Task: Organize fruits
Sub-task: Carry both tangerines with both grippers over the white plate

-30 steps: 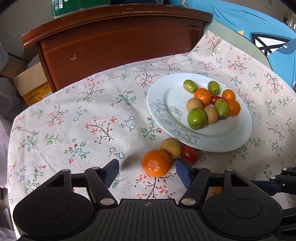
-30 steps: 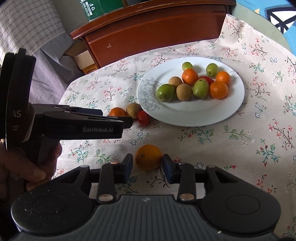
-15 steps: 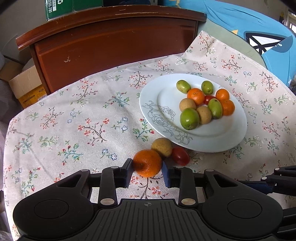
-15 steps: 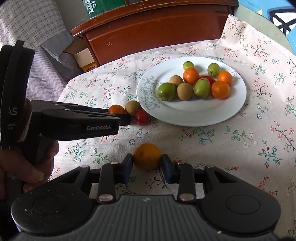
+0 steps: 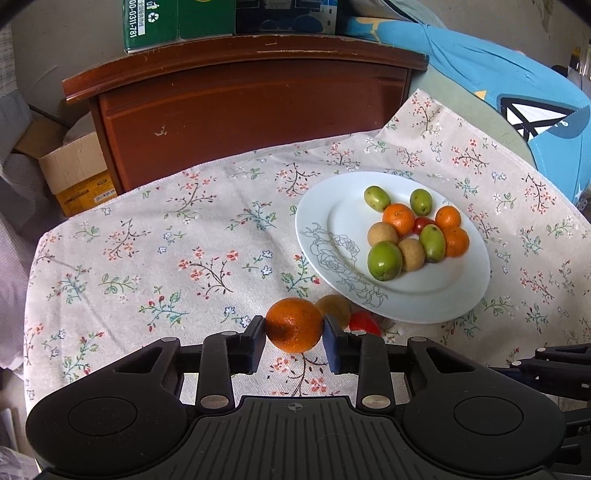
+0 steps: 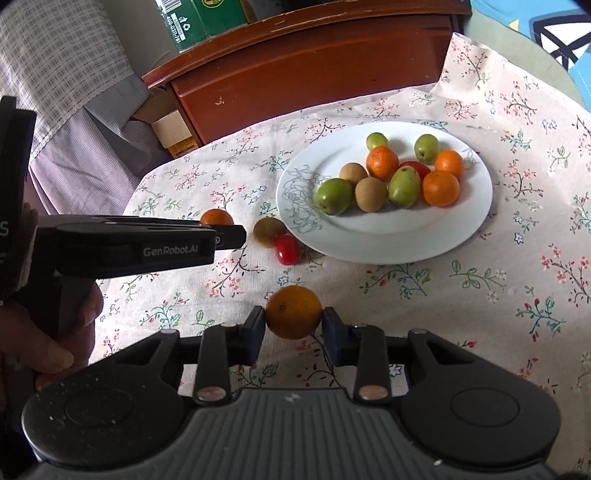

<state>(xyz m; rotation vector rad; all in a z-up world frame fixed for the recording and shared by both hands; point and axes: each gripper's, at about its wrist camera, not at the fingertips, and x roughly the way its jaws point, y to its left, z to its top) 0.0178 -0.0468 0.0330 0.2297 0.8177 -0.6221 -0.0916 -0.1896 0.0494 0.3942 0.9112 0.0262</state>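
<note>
Two loose oranges are in my grippers on the floral tablecloth. My left gripper (image 5: 294,330) is shut on one orange (image 5: 294,321), both blue pads pressing its sides. The right wrist view shows this gripper (image 6: 236,236) from the side, with its orange (image 6: 216,217) peeking behind the tip. My right gripper (image 6: 293,321) is shut on the other orange (image 6: 293,310), nearer the table's front. A brown fruit (image 5: 334,308) and a cherry tomato (image 5: 364,323) lie just beyond the left fingers, against the white plate (image 5: 443,295), which holds several green, orange, brown and red fruits.
A dark wooden cabinet (image 5: 240,103) stands behind the table, with green boxes (image 5: 177,18) on top. A cardboard box (image 5: 74,177) sits at its left. Blue fabric (image 5: 517,92) lies at the back right. A person's hand (image 6: 48,332) holds the left gripper's handle.
The left jaws went from wide apart around the orange to closed on it. The right gripper stayed around its orange, and its pads now touch it.
</note>
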